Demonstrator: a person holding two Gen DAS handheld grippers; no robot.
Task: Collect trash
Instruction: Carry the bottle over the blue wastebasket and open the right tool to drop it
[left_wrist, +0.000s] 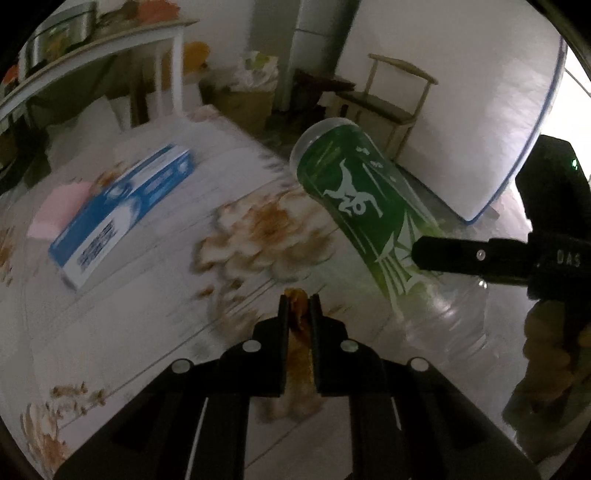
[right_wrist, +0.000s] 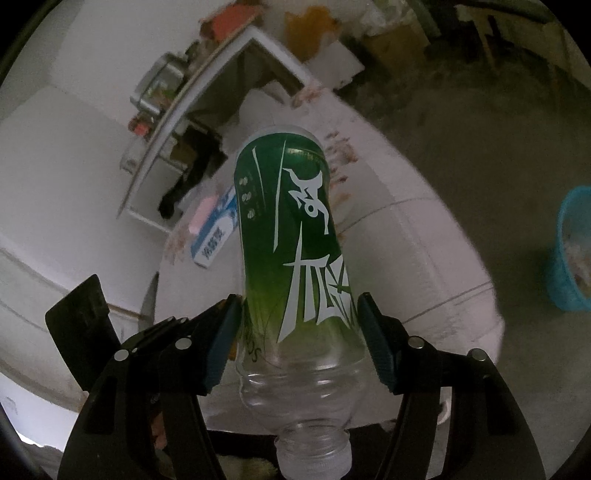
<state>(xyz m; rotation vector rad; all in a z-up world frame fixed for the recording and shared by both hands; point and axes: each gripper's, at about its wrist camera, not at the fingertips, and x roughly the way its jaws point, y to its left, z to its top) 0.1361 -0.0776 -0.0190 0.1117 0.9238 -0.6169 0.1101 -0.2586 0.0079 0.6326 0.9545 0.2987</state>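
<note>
A clear plastic bottle (right_wrist: 291, 240) with a green label sits between the blue pads of my right gripper (right_wrist: 299, 332), which is shut on its lower body; the cap end points toward the camera. In the left wrist view the same bottle (left_wrist: 351, 206) hangs tilted over the floral bedsheet (left_wrist: 147, 332), with one right finger (left_wrist: 443, 254) pressed on it. My left gripper (left_wrist: 299, 299) is shut on a thin brownish-orange scrap (left_wrist: 298, 350) that sticks up between its fingertips. A blue-and-white box (left_wrist: 122, 214) lies on the sheet to the left, on top of a pink item (left_wrist: 59, 210).
A blue bin (right_wrist: 572, 251) with rubbish in it stands on the floor at the right edge. A white pillow (left_wrist: 443, 92) leans at the bed's far right, and a wooden chair (left_wrist: 395, 96) stands behind the bed. A white table (left_wrist: 110, 48) with clutter is at the left.
</note>
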